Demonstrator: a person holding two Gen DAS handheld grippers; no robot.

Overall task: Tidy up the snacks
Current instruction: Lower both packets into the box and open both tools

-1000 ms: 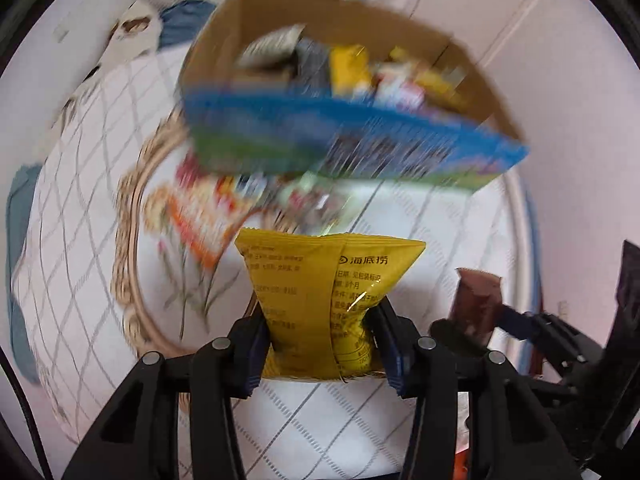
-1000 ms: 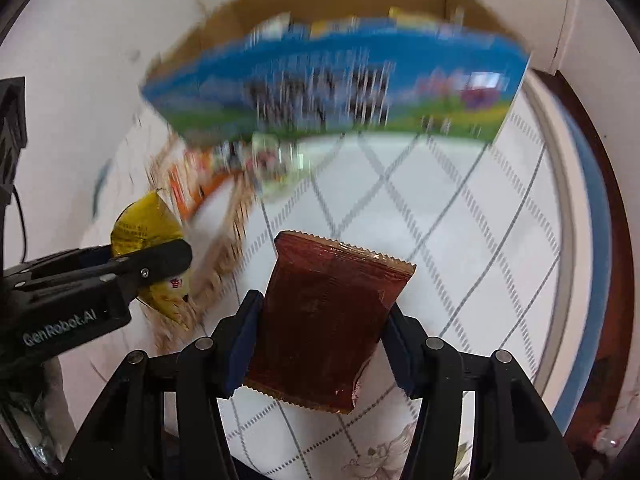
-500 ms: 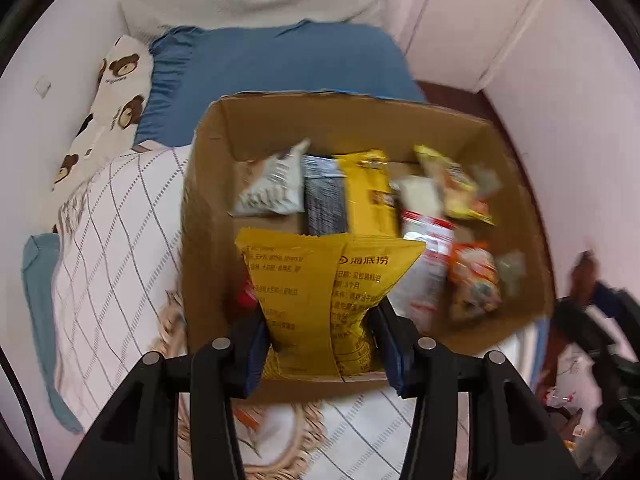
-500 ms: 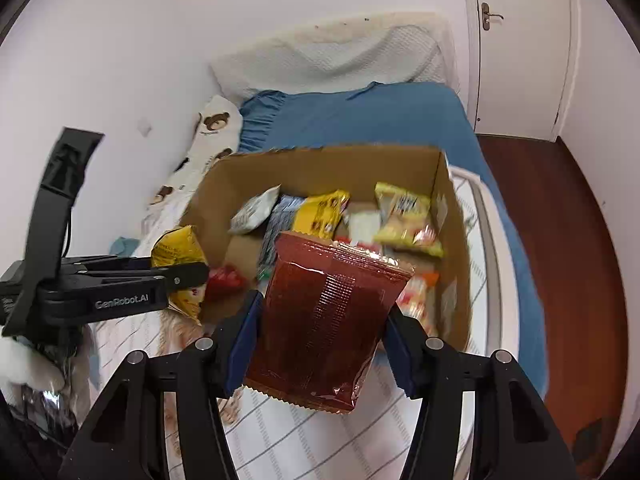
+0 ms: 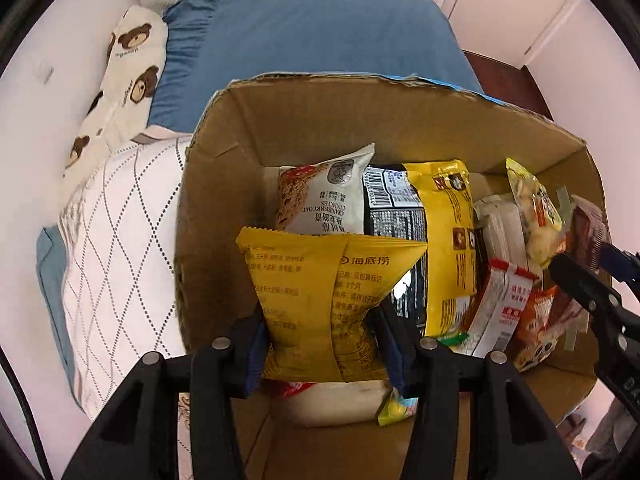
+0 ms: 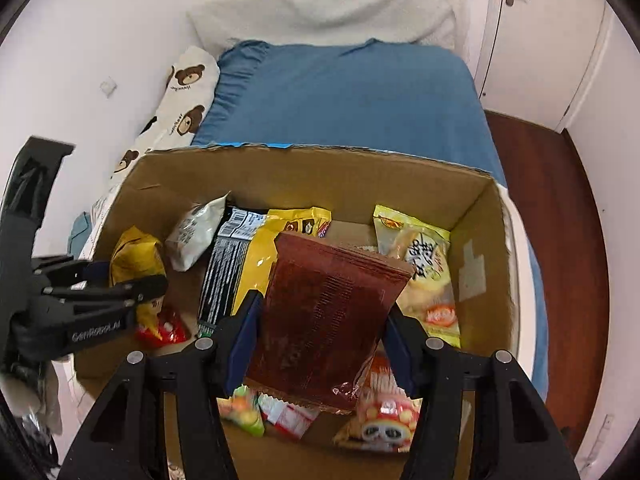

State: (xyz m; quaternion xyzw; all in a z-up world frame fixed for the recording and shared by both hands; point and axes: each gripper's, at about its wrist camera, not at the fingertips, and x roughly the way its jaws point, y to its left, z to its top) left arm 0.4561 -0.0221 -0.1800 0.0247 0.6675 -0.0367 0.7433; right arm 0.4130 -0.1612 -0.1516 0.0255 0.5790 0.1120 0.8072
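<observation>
An open cardboard box (image 5: 224, 152) (image 6: 360, 172) stands on the bed and holds several snack packets. My left gripper (image 5: 322, 346) is shut on a yellow snack packet (image 5: 320, 292) and holds it over the box's left part; the gripper (image 6: 132, 292) and its packet (image 6: 134, 256) also show in the right wrist view. My right gripper (image 6: 320, 344) is shut on a brown snack packet (image 6: 324, 324) held above the middle of the box; its tip (image 5: 580, 276) shows at the right of the left wrist view.
Inside the box lie a white cookie packet (image 5: 326, 192), a black packet (image 5: 396, 220), a yellow packet (image 5: 448, 240) and several more. A blue bedsheet (image 6: 352, 96), a bear-print pillow (image 5: 120, 80), a quilted white cover (image 5: 116, 240) and a dark wooden floor (image 6: 552, 216) surround it.
Both grippers have moved from in front of the box up and forward over its open top, each still holding its packet. The views now look down into the box.
</observation>
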